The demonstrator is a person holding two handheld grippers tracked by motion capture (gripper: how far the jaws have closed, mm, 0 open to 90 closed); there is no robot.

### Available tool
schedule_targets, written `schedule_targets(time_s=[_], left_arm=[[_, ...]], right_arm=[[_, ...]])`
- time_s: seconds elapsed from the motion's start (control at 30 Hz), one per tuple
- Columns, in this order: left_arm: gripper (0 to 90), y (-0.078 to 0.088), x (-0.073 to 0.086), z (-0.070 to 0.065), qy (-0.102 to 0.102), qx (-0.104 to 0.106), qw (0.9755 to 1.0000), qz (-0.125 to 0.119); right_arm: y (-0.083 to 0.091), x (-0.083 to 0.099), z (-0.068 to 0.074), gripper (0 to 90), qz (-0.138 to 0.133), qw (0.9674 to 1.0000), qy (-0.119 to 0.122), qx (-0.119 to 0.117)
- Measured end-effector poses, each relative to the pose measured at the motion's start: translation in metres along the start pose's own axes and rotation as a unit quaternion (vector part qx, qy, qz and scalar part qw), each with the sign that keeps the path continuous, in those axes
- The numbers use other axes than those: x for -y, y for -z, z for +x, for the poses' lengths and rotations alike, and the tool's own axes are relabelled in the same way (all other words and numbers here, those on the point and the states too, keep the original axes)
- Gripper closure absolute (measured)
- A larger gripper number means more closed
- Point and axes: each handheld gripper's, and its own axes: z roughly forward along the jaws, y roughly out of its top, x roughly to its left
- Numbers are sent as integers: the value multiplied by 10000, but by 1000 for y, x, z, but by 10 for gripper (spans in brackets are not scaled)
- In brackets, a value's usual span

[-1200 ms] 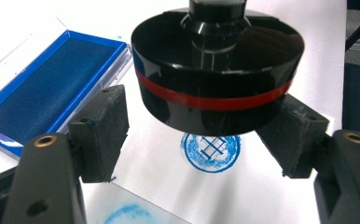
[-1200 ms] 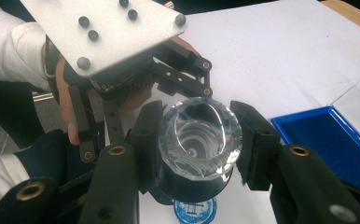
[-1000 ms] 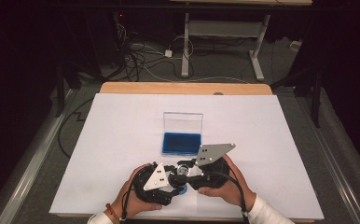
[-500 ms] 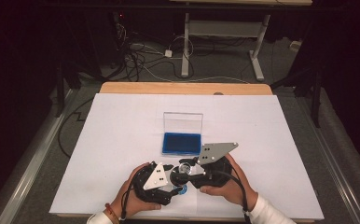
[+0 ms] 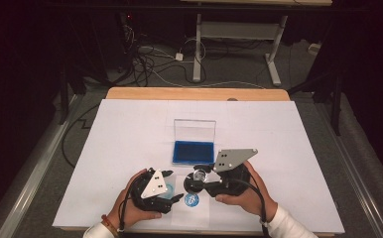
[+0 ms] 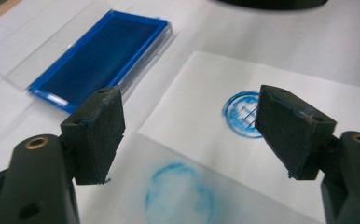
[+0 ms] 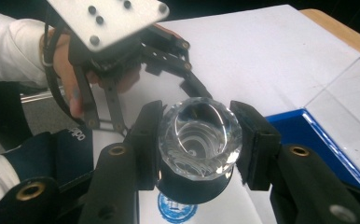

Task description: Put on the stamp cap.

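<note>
Two prints point(image 6: 245, 114) mark the paper point(image 5: 192, 210) near the ink pad point(image 5: 193, 151). Right gripper point(image 7: 197, 140) clamps the stamp point(image 7: 199, 137) just above the paper; left gripper point(image 6: 192, 135), jaws just widened and empty, hovers beside. Stamping looks done; next, probably setting the stamp down.

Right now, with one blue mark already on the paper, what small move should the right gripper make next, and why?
Probably carry the stamp, clamped in the right gripper, back to the blue ink pad. A round imprint sits on the paper, and the left gripper stands open, holding nothing.
</note>
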Motion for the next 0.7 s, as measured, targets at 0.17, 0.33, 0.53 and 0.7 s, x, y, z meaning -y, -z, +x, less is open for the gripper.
schedule_targets(time_s=[0.17, 0.33, 0.53, 0.7], left_arm=[[232, 11, 10, 9, 59, -231, 9997, 21], [232, 23, 18, 16, 164, -467, 9988, -45], [232, 30, 30, 20, 245, -548, 9982, 26], [223, 37, 41, 23, 310, -620, 9976, 61]], right_arm=[[6, 0, -3, 570, -39, 10000, 6, 80], [14, 0, -8, 571, -49, 9997, 21, 246], [23, 0, -13, 570, -118, 9994, -12, 326], [30, 2, -19, 570, -122, 9990, -63, 421]])
